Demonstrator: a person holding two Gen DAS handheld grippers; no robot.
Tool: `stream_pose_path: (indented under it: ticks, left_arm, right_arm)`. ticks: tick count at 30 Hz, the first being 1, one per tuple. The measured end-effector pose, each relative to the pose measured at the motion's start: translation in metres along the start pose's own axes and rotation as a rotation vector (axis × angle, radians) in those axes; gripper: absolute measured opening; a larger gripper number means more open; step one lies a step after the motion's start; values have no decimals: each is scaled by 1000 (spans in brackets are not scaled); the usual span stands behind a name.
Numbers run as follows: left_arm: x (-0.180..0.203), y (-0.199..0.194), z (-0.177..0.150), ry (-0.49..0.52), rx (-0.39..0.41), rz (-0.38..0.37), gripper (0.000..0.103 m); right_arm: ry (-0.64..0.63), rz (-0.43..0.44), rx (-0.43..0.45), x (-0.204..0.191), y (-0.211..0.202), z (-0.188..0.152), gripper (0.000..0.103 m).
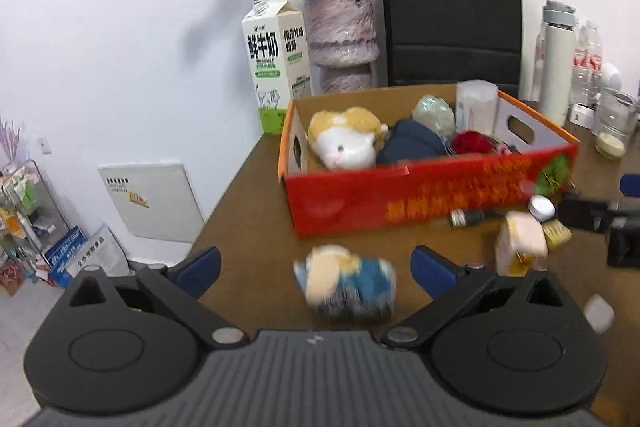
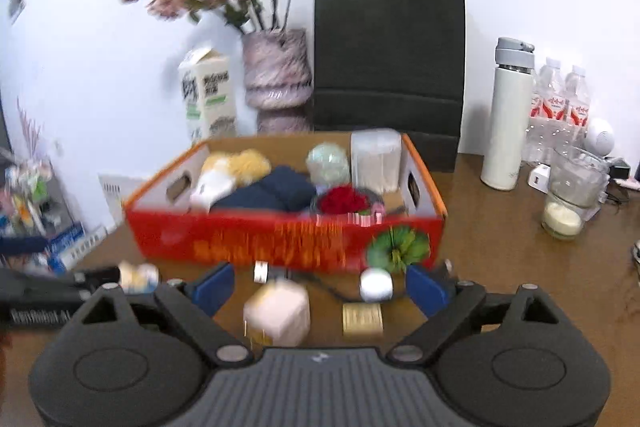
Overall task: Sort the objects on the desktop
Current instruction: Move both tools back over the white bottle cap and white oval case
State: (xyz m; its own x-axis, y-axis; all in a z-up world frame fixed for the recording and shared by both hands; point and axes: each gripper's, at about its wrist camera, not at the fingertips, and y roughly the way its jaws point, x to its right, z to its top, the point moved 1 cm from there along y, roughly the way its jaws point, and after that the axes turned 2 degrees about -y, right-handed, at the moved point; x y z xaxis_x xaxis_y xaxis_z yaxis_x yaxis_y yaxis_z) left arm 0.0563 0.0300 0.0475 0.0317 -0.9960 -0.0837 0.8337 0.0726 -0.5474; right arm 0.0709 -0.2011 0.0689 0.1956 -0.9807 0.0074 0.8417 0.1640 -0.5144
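A red cardboard box (image 1: 420, 195) stands on the brown table and holds a plush cat (image 1: 346, 139), dark cloth, a red rose and a clear container. My left gripper (image 1: 316, 267) is open, its blue fingers either side of a blue and cream plush toy (image 1: 346, 281) lying on the table. My right gripper (image 2: 320, 285) is open around a pink cube-shaped box (image 2: 278, 313), a small gold box (image 2: 362, 319) and a white round cap (image 2: 376, 285), all in front of the red box (image 2: 280, 239).
Behind the box stand a milk carton (image 1: 276, 63), a vase of dried roses (image 1: 340, 27) and a black paper bag (image 1: 450, 15). To the right are a white thermos (image 2: 506, 115), water bottles (image 2: 560, 107) and a glass jar (image 2: 568, 195). The table edge drops off at left.
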Motion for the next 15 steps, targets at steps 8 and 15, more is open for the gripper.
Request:
stream_pose_path:
  ticks: [8,15]
  left_arm:
    - [12,-38,-59,36,-15,-92,103]
    - [42,-54,-79,131,-20,-242,103]
  right_arm:
    - [-8,20,-54,3,-33,-57,84]
    - [-33,24,-66,6,-47,-73,81]
